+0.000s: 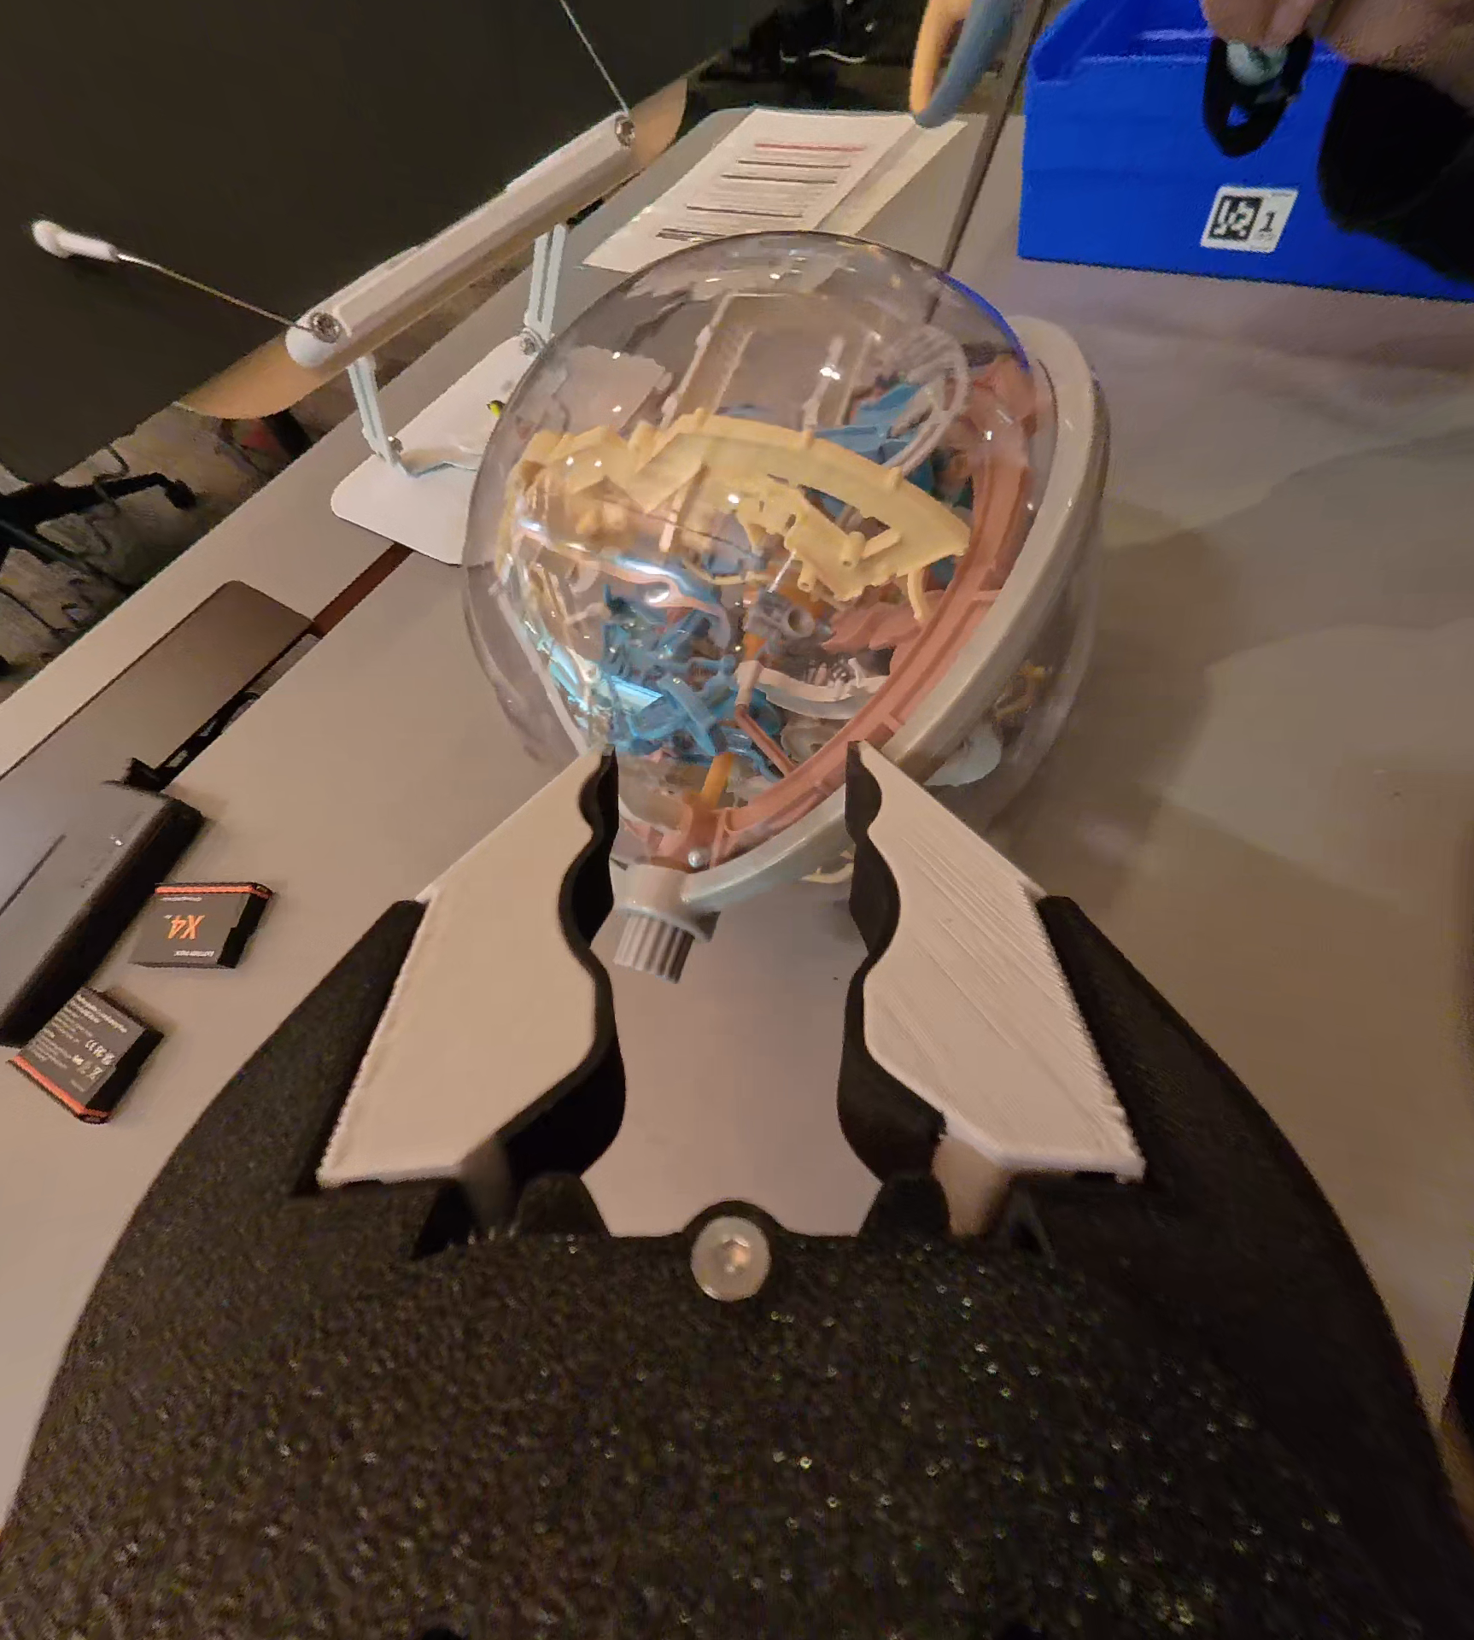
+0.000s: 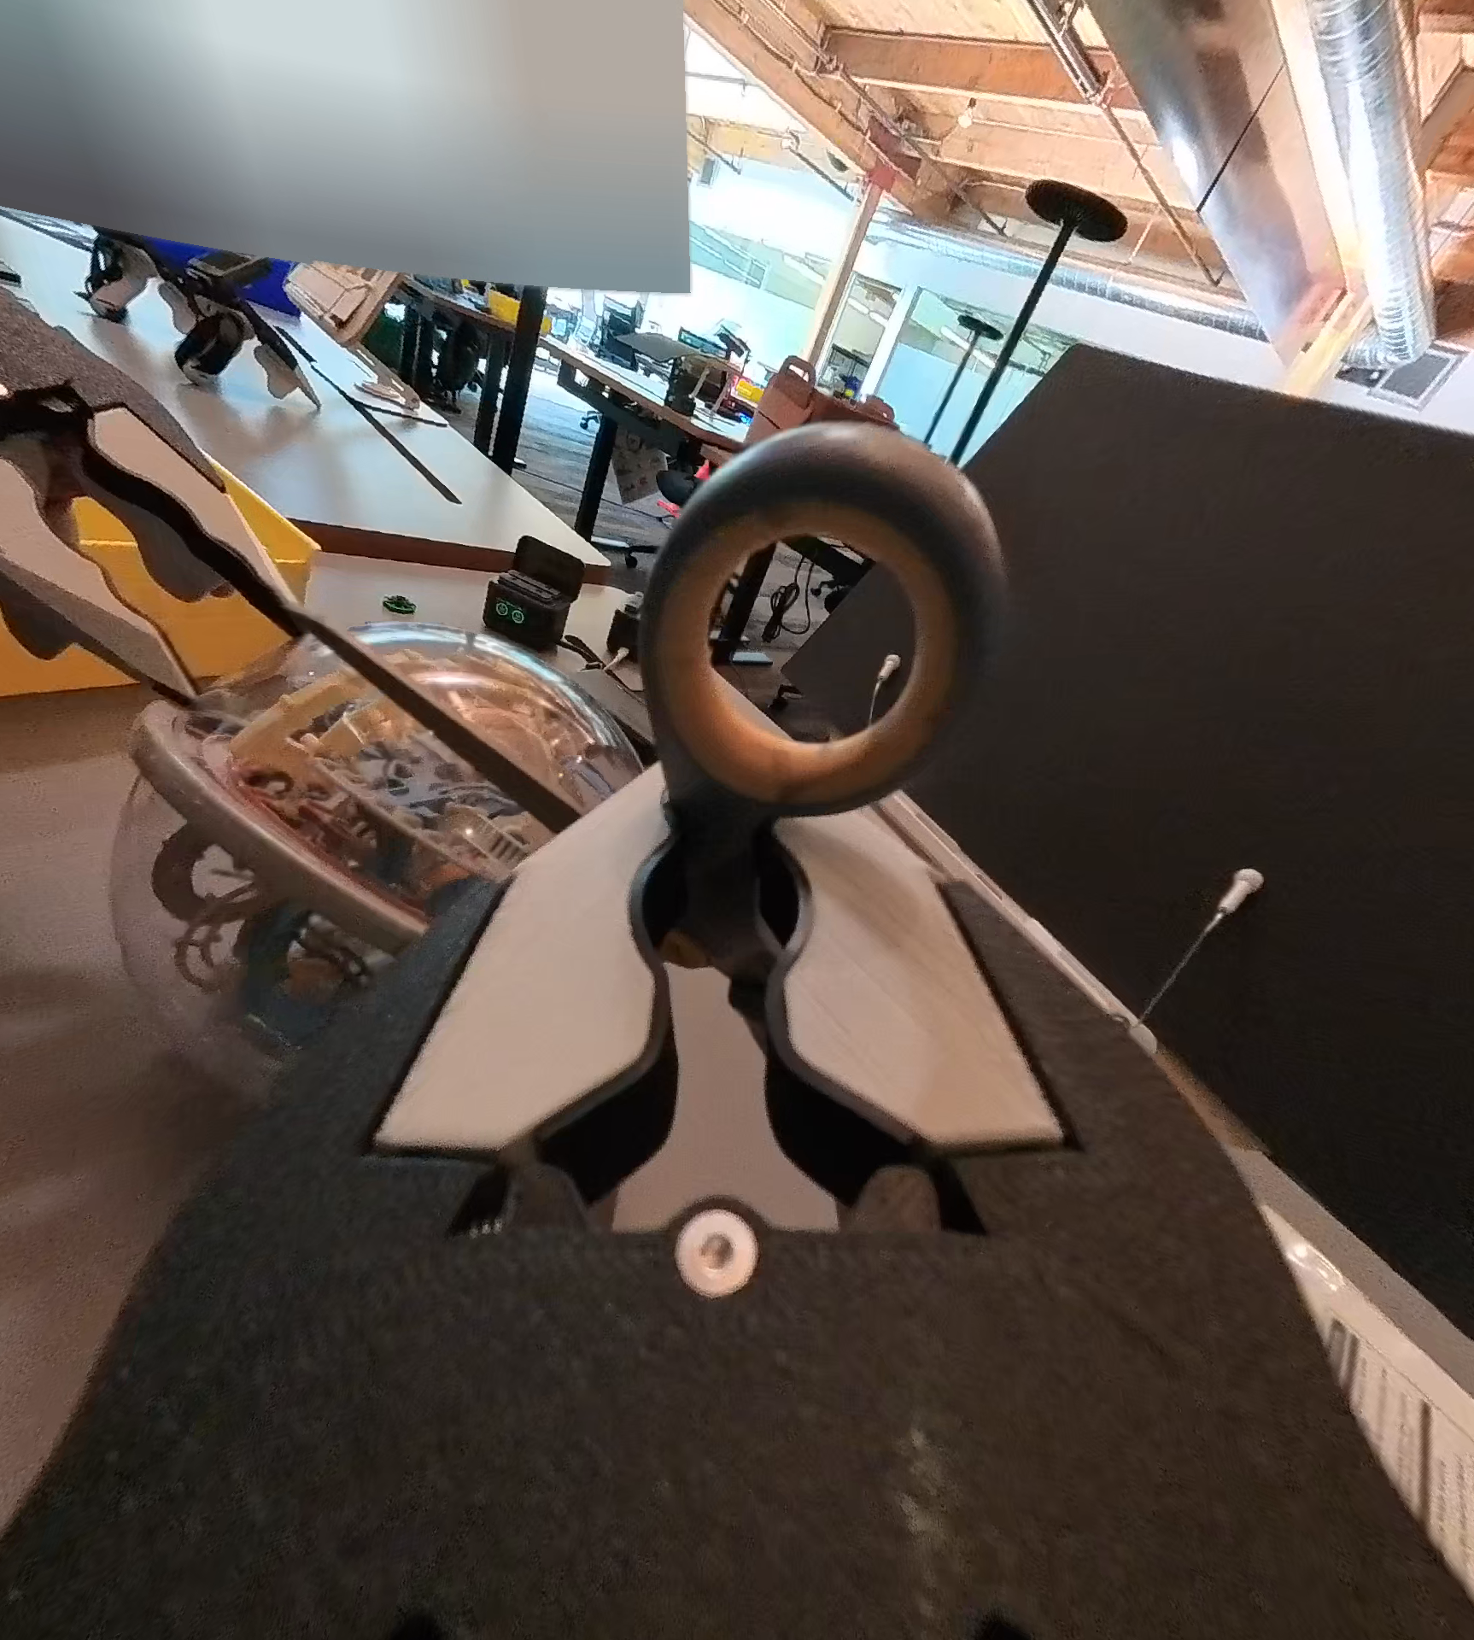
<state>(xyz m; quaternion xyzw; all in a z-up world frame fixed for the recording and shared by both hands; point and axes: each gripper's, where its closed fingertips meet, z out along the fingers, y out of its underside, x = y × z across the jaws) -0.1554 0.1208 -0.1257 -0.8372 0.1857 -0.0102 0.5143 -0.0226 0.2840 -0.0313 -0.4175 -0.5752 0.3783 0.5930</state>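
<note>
A clear plastic maze ball with cream, blue and pink tracks inside and a grey rim rests on the grey table. Its grey ribbed knob points toward me. My left gripper is open, its fingers on either side of the knob and the ball's near end; I cannot tell if they touch. My right gripper is shut on the stem of a black ring-shaped piece, held up in the air beside the ball. The left gripper also shows there, above the ball.
A blue bin and a printed sheet lie beyond the ball. A white stand with a bar is at the left edge. A grey device and two small battery packs lie left. A yellow bin and a black panel flank the table.
</note>
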